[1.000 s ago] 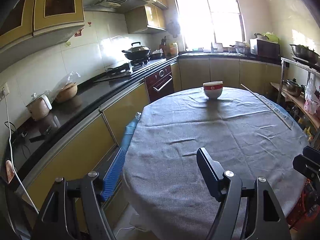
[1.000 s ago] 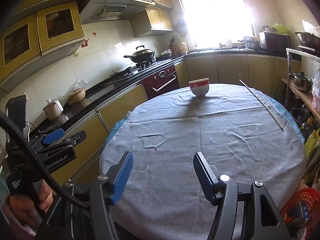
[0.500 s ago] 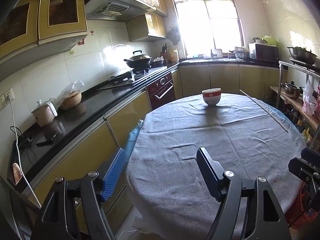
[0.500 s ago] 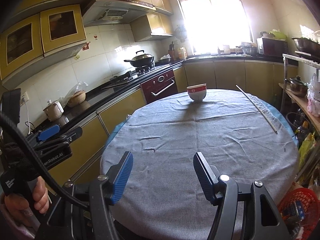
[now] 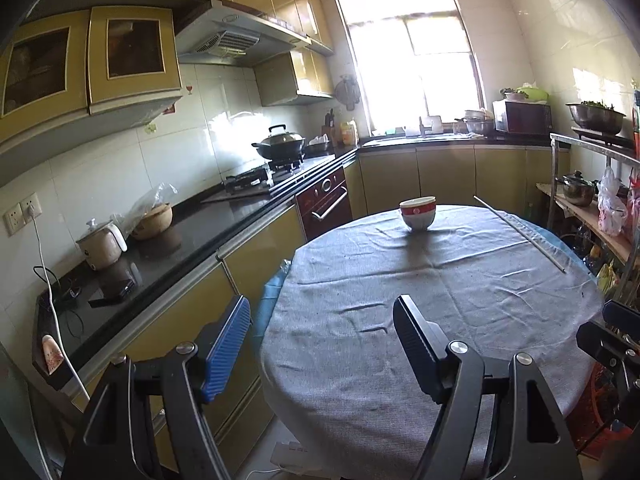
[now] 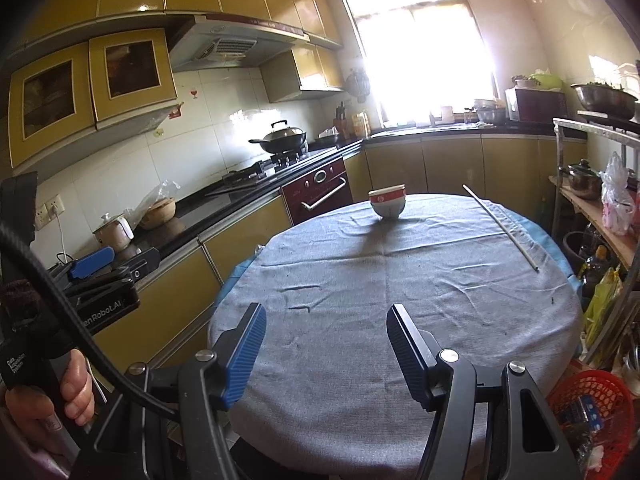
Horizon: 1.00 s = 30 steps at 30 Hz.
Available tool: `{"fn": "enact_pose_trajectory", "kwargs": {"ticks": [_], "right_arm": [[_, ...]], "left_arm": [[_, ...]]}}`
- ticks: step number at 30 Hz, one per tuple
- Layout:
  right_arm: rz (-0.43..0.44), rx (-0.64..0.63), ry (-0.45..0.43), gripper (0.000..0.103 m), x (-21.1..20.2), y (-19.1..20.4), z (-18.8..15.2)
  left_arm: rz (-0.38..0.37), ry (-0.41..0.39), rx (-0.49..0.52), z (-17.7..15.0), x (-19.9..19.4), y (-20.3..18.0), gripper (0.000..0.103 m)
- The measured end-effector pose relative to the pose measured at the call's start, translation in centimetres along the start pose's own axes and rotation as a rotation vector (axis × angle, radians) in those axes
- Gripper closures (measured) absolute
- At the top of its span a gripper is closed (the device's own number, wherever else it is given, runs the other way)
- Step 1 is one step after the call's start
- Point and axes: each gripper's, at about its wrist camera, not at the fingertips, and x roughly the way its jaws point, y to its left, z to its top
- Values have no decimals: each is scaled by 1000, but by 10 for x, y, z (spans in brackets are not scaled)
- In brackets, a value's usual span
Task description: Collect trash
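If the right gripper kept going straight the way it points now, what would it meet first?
Most likely the grey tablecloth on the round table: the open, empty right gripper tilts down toward bare cloth. The red-and-white bowl sits farther back; depth is uncertain.

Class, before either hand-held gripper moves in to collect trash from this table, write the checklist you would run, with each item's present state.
1. Left hand-held gripper open, nothing between its fingers: ok.
2. Right hand-held gripper open, nothing held: ok.
3. Trash visible on the tablecloth: not ok, only a bowl and a thin stick.
4. Bowl upright: ok.
5. Bowl's contents: cannot tell.
6. Red basket beside the table is the bin: cannot tell.
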Motion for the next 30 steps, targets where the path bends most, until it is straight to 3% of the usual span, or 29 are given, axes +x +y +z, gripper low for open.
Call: {"fn": "enact_pose_trajectory", "kwargs": {"ticks": [4,20,30], "right_arm": [[-7,-4,-19,35,-8,0,1],[-19,-1,-1,34,10,-7,12],[-32,17,52,34,39,-11,19]], "left_arm": [[2,-18,5,2,-6,-3,16],[-8,-2,5,11,6,-7,15],[-45,61,-11,13,36,-5,15]]}}
